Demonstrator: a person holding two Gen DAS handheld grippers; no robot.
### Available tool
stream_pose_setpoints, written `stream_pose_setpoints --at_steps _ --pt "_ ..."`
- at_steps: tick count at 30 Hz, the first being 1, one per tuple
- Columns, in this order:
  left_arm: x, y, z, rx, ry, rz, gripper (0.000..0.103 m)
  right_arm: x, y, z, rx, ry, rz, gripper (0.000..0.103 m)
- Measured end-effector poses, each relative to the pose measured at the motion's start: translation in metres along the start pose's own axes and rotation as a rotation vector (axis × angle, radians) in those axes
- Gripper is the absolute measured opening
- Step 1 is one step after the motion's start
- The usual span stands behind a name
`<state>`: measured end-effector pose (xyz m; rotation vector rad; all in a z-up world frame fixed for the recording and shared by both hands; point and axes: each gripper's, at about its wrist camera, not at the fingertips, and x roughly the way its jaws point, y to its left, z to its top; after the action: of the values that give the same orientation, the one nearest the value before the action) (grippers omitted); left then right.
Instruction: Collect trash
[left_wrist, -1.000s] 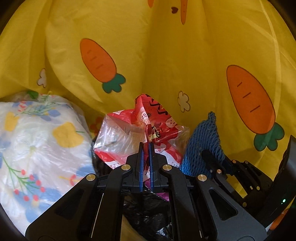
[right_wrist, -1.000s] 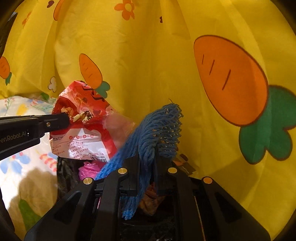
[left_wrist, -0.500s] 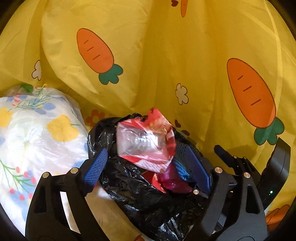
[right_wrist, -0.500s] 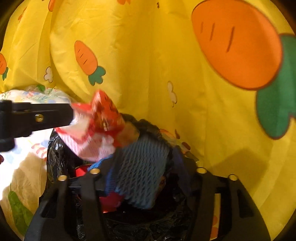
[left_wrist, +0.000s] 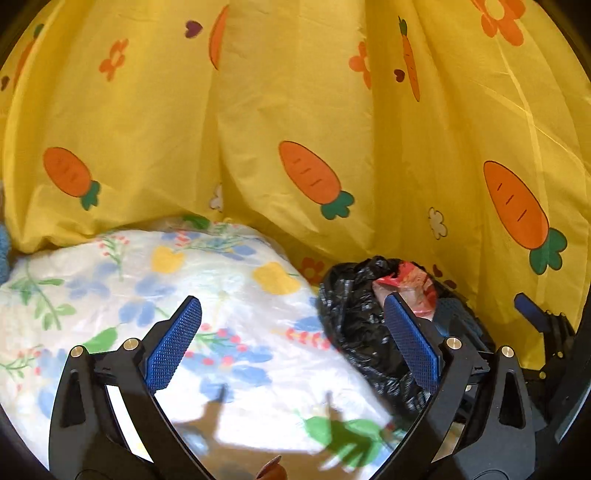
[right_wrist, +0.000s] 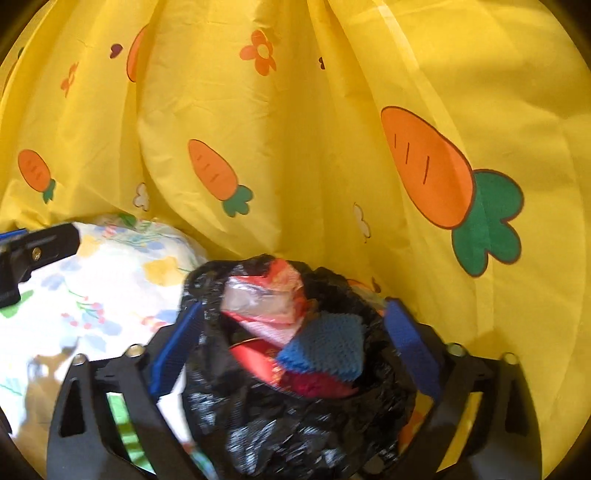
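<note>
Release is complete on both sides.

Left wrist view: the left tool (left_wrist: 291, 343) stands spread wide with nothing between its blue pads (left_wrist: 173, 343); a second ago it was pinched on the red snack wrapper (left_wrist: 404, 282). That wrapper now sits in the mouth of the black trash bag (left_wrist: 354, 325), which lies at the right edge of the floral table cover (left_wrist: 221, 302), close against the yellow carrot-print curtain (left_wrist: 295, 110). The tool has swung left, so that it faces the floral cover rather than the bag. Only shadows fall on the cover ahead of it. A small brown scrap (left_wrist: 271, 470) shows at the bottom edge of the view; what it is cannot be told.

Right wrist view: the right tool (right_wrist: 295, 343) is likewise fully apart and carries nothing. The blue foam net (right_wrist: 325, 349), which it gripped a second ago, rests inside the black trash bag (right_wrist: 295, 424) beside the red snack wrapper (right_wrist: 266, 295), on top of other red packaging (right_wrist: 258, 360). The open fingers straddle the bag's mouth without closing on it. The left tool (right_wrist: 37, 243) is visible at the left margin, well apart from the bag.

Judgement: both pieces are deposited and this drop is finished. The bag looks full to its rim, so the wrapper, standing highest, could slip out if the bag is jostled. Whether more trash remains cannot be told from these views.
</note>
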<state>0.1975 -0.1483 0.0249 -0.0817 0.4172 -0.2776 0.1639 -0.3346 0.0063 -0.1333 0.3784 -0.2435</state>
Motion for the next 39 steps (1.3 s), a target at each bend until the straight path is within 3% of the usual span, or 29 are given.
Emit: stream_pose_setpoints --at_steps 4,14,24,39 --pt "-0.040 0.017 -0.017 0.025 -0.038 0.105 0.097 -0.023 0.017 -0.002 0.042 0.006 0.058 0.098" --pt "-0.114 0.059 -0.061 0.006 -0.023 0.231 0.097 -0.091 0.052 -0.021 0.076 0.004 0.152 0.098" --pt "-0.163 0.080 -0.090 -0.025 -0.027 0.256 0.097 -0.135 0.068 -0.041 0.058 0.043 0.202 0.098" --pt "-0.182 0.079 -0.098 -0.024 -0.029 0.239 0.097 -0.161 0.081 -0.044 0.059 0.028 0.207 0.098"
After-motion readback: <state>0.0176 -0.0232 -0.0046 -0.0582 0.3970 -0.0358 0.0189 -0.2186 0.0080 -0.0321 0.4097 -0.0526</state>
